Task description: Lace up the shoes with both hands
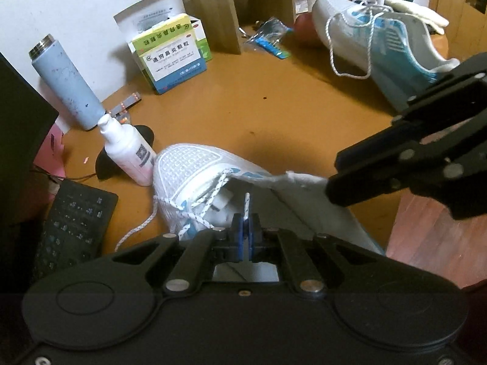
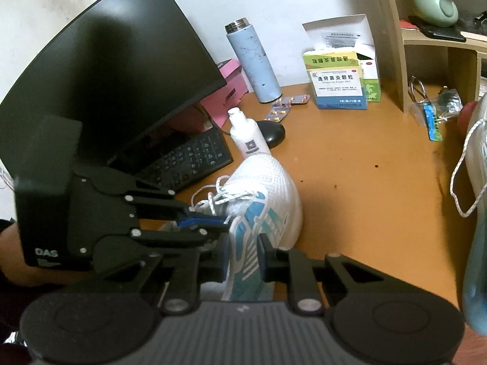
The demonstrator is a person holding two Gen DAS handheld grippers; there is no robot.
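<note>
The white and blue shoe (image 2: 261,210) lies on the orange desk (image 2: 350,164), toe against a white spray bottle (image 2: 248,135). The left gripper (image 1: 245,222) is clamped on the lace tip (image 1: 247,202), which stands above its pads. The right gripper (image 2: 243,255) pinches the shoe's side wall (apparently the collar edge; partly hidden). A second shoe (image 1: 380,39) lies well apart.

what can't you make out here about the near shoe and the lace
- Left wrist view: near shoe's heel and eyelet rows, hidden behind the left gripper.
- Left wrist view: where the lace tip runs below the shut pads.
- Right wrist view: second shoe, cut by the right edge.
- Right wrist view: medicine box small print, too small.
</note>
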